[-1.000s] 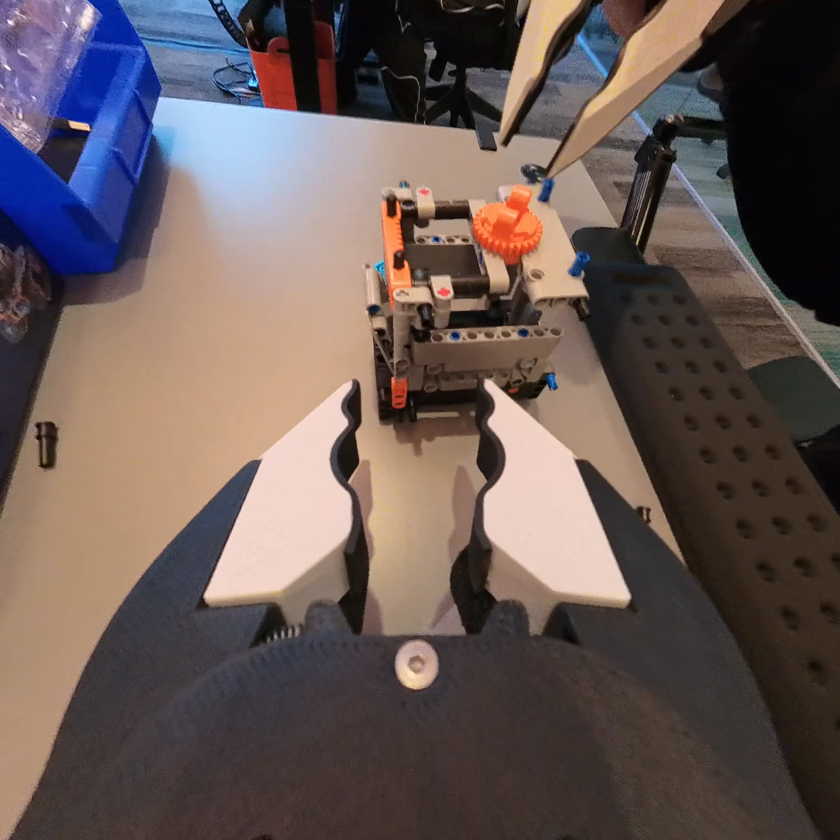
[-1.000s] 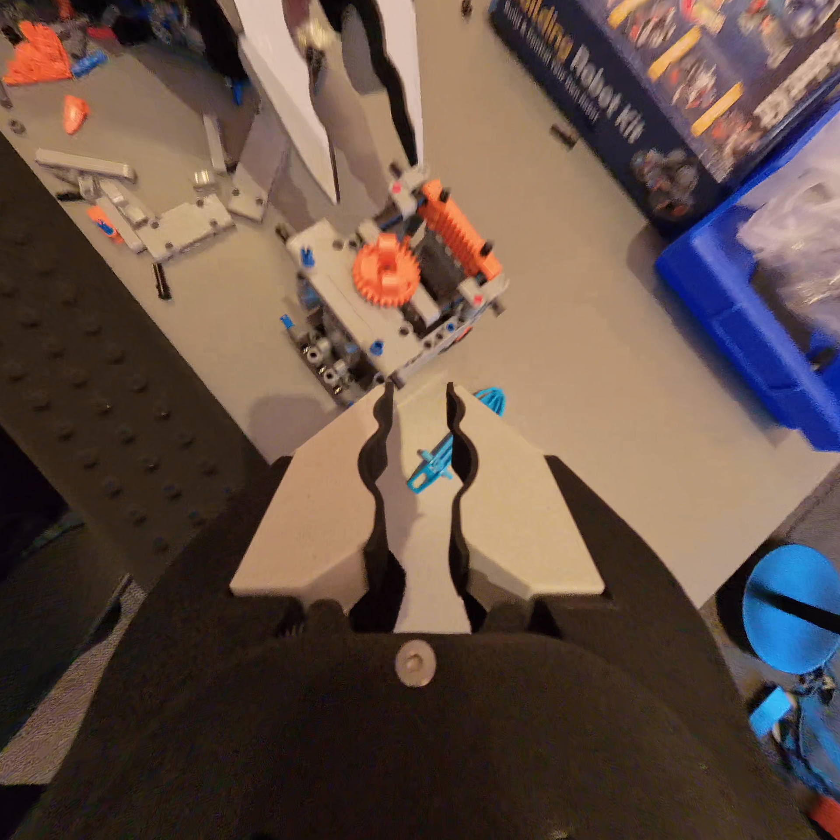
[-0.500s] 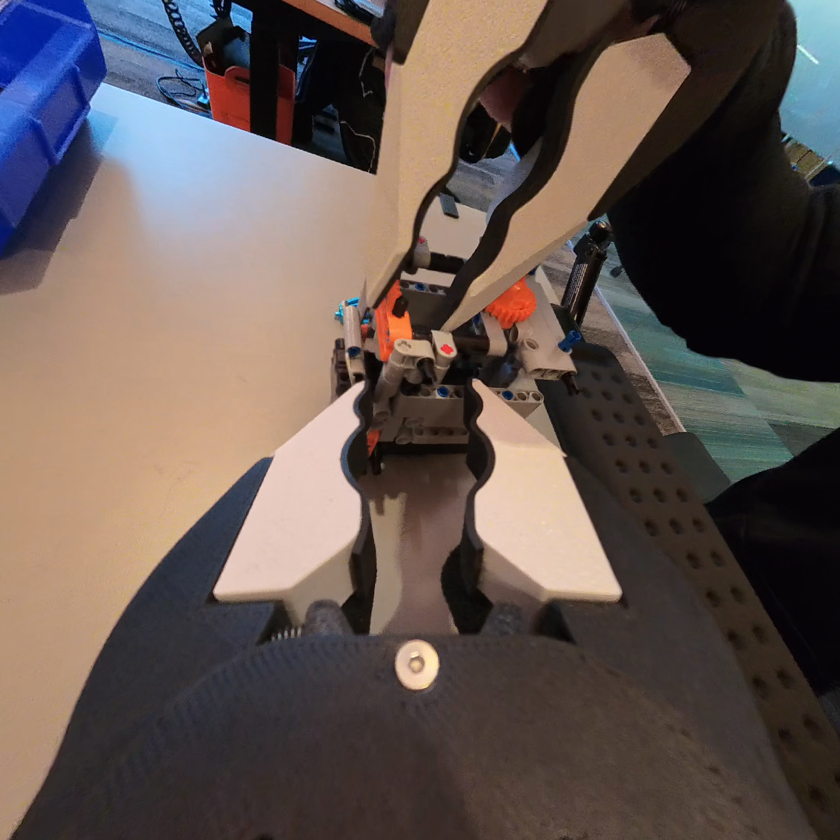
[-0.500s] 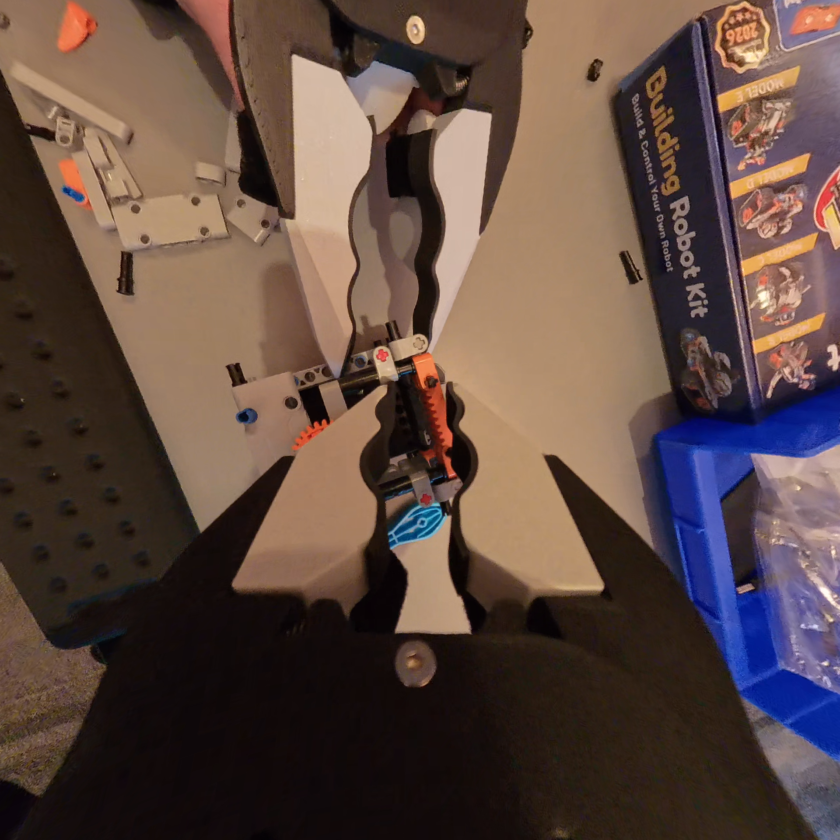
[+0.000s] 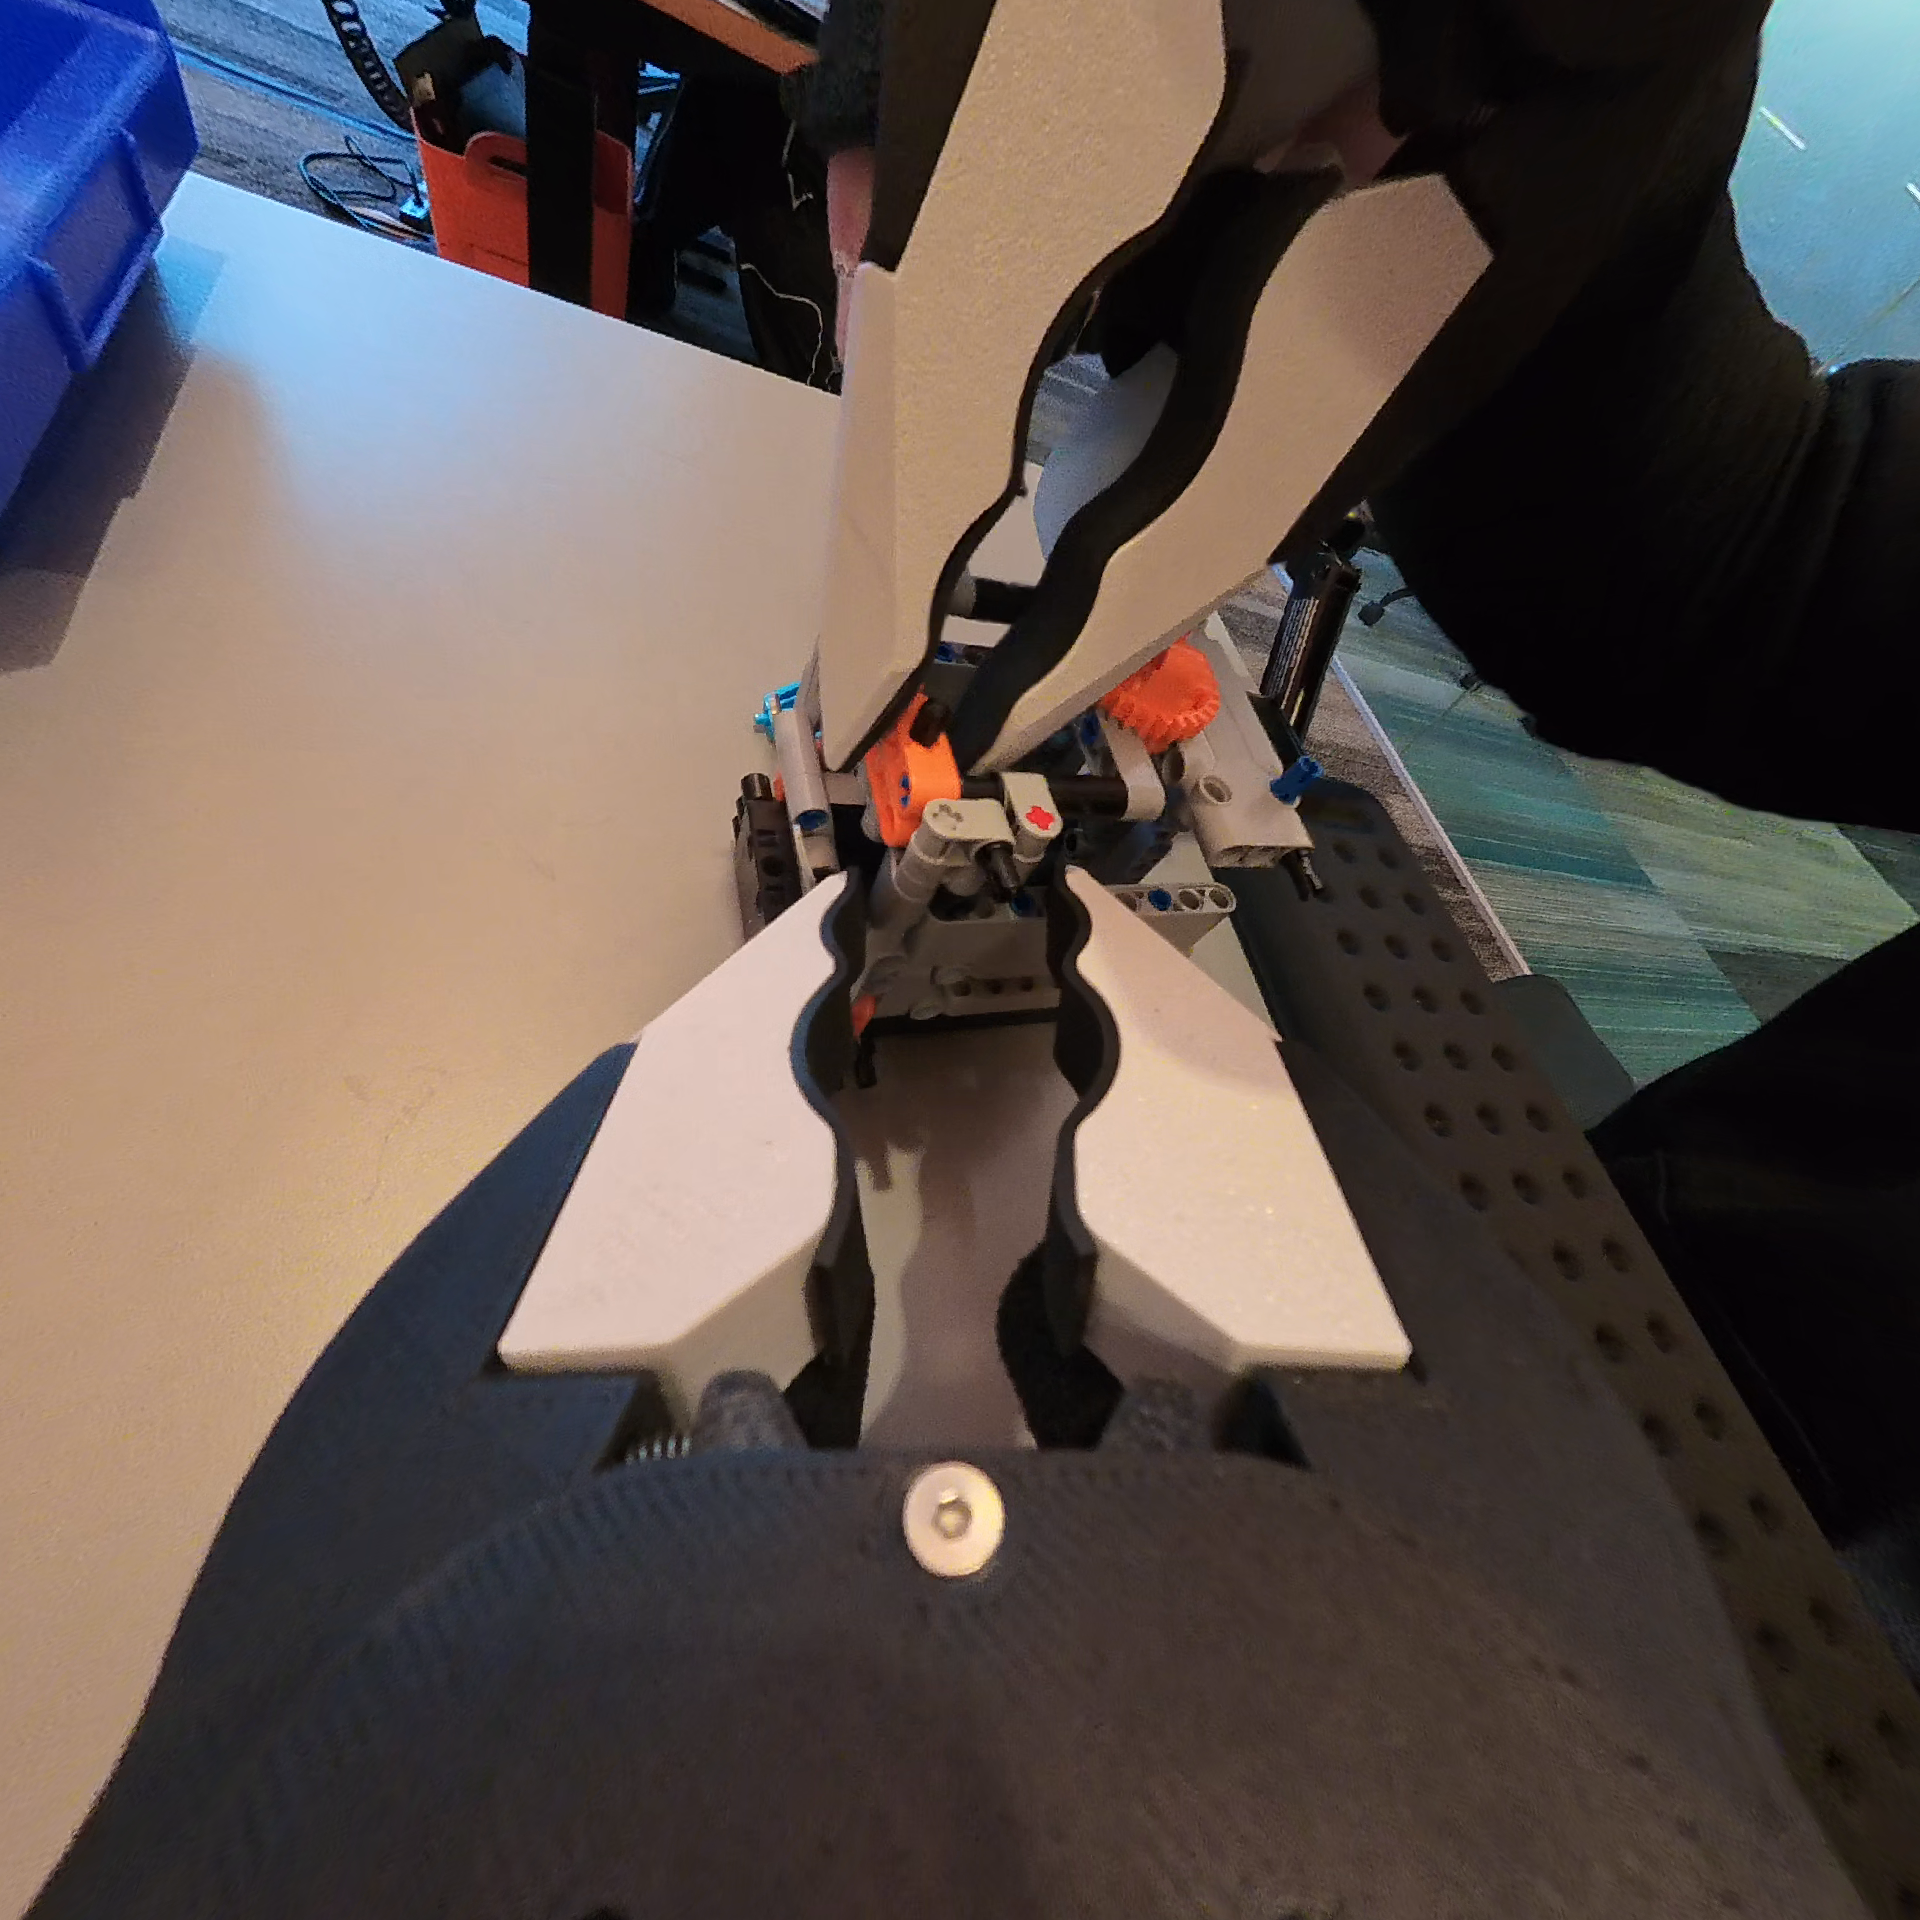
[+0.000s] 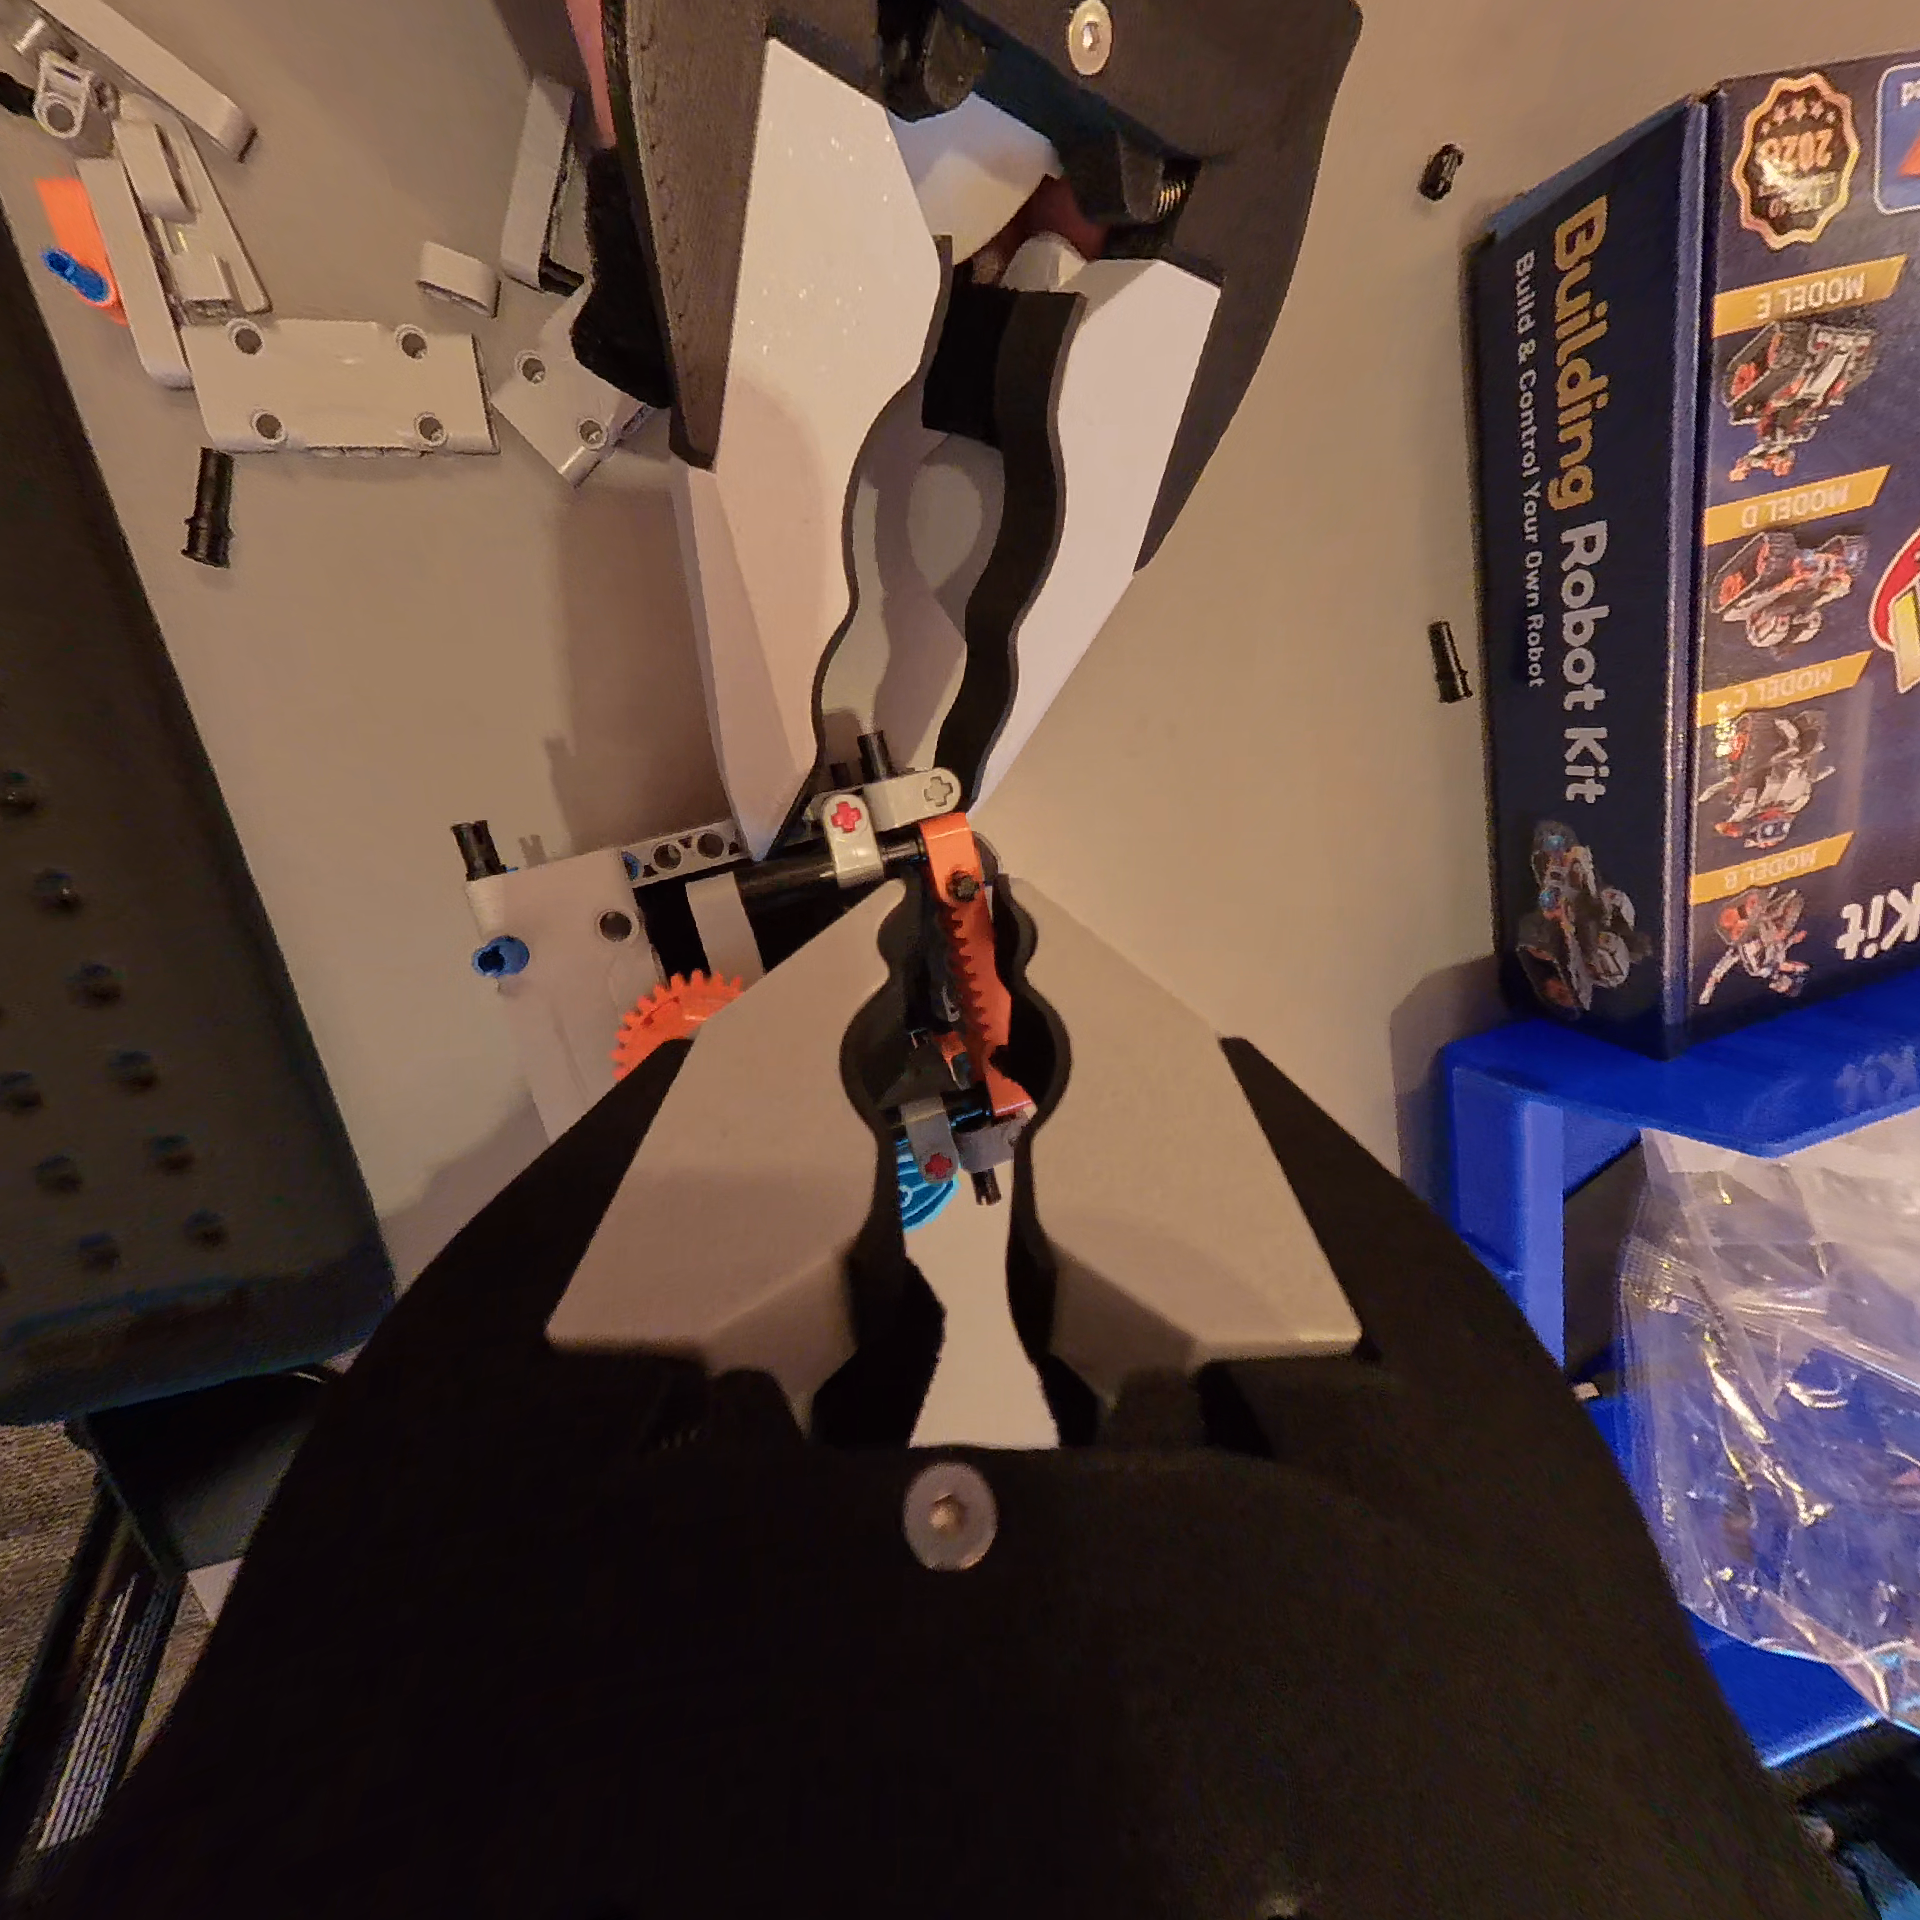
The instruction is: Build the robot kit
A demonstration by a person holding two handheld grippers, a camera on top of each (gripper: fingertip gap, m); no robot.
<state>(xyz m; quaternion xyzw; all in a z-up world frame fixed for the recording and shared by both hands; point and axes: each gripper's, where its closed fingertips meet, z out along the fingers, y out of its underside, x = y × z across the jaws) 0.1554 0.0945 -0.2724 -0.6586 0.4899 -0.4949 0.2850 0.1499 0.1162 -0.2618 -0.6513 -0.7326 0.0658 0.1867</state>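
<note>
Brick model [image 5: 997,862] sits on the table [image 5: 416,675], braced low by the left gripper [image 5: 951,894], jaws parted around its base, while the right gripper [image 6: 951,914] straddles the orange toothed bar [image 6: 971,956], jaws apart.

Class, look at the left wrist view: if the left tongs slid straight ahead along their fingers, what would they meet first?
Most likely the brick model: its grey front beams sit right between the open fingertips of the left tongs. The right tongs reach down onto its orange part just beyond. Exact depth is unclear.
</note>
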